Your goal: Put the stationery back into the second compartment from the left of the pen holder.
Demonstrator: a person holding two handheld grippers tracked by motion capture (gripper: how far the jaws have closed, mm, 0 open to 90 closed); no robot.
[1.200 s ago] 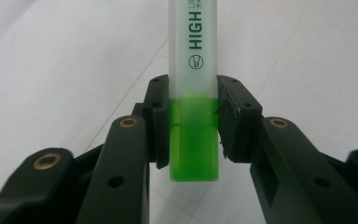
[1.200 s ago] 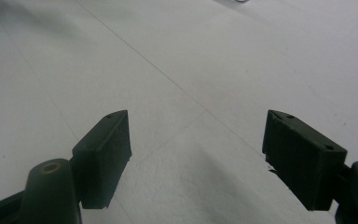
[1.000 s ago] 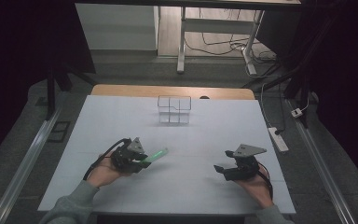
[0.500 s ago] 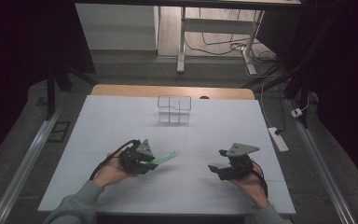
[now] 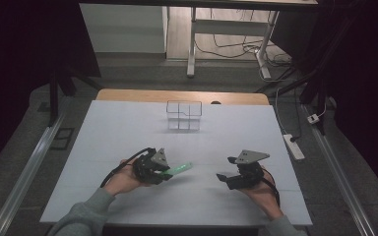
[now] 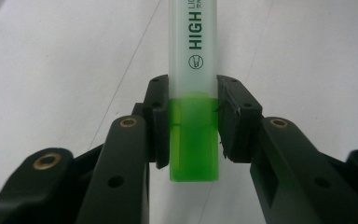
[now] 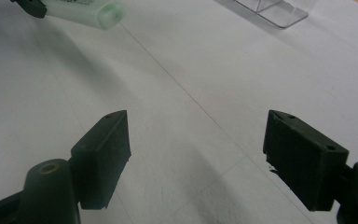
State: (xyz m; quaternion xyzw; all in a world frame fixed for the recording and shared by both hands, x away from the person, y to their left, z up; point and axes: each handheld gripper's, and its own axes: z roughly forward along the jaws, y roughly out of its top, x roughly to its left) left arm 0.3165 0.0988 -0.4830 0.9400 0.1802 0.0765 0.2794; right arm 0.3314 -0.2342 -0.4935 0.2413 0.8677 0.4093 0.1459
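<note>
The white worktop [image 5: 128, 128] carries a clear box [image 5: 184, 115] near its far edge. Over the near half, the left tool [image 5: 165, 173] clamps a green highlighter [image 5: 179, 170] by its tail; the right tool [image 5: 225, 178] gapes empty. Best bring the free end squarely between those jaws before closing.

The translucent green highlighter pen [image 6: 193, 88] ran off the top edge of the left gripper view, its printed lettering cut short, and the black tongs' pads [image 6: 161, 122] hid its flanks.
</note>
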